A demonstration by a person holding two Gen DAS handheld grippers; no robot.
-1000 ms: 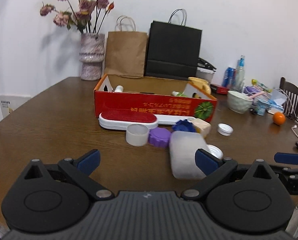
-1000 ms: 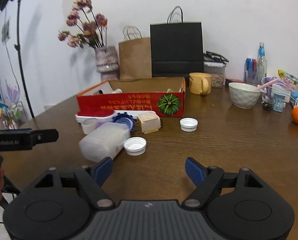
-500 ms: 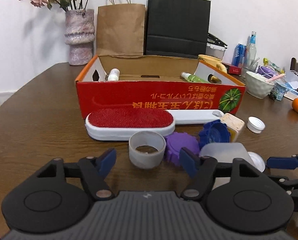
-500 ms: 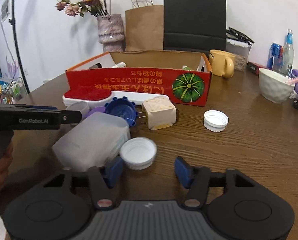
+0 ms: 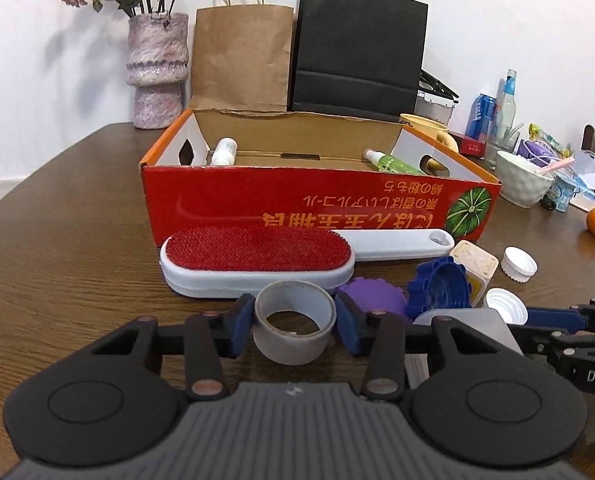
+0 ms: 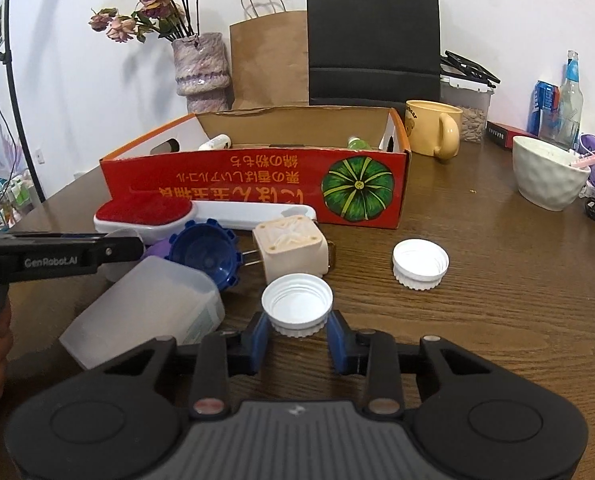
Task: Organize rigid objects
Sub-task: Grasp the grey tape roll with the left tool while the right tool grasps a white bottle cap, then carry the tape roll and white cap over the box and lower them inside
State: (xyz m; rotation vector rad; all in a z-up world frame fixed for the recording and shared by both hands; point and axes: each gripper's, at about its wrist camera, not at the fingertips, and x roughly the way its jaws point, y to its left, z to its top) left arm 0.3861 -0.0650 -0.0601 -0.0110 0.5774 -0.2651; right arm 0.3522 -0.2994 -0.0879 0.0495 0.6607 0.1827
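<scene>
Two claws, one item each. Left claw is closing round the tape roll, which lies flat on the table just at 6 o'clock of the red-faced lint brush. Blue pads look to touch its wall at 9 and 3 o'clock, though I can't tell how hard they press. Right claw is closing on a white cap, open side up, pads at the ribbed skirt on both sides; contact looks made or v. close.

Handling, my guess: the roll is a light ring w/ a stiff core and smooth outer face, so it could slip or tip if pinched high. Take it mid-wall, across the full width, as now. The cap is hard plastic, next to weightless, and its ribs give grip. It's shallow tho, so the hold must sit low on the skirt or it pops out. Neither is fragile.

Dest. is presumably the red carton at 12 o'clock, open-topped, w/ a white bottle and a green spray bottle already in.

Hard to read:
- Each claw body hides the near side of its item, so the table contact isn't visible.
- The carton floor is mostly hidden behind its front wall.
- In the left view the frosted container is largely cut off by the claw.
- The purple lid is half hidden behind the right-hand pad.
- A second white cap sits well apart at 2 o'clock of the held one.
</scene>
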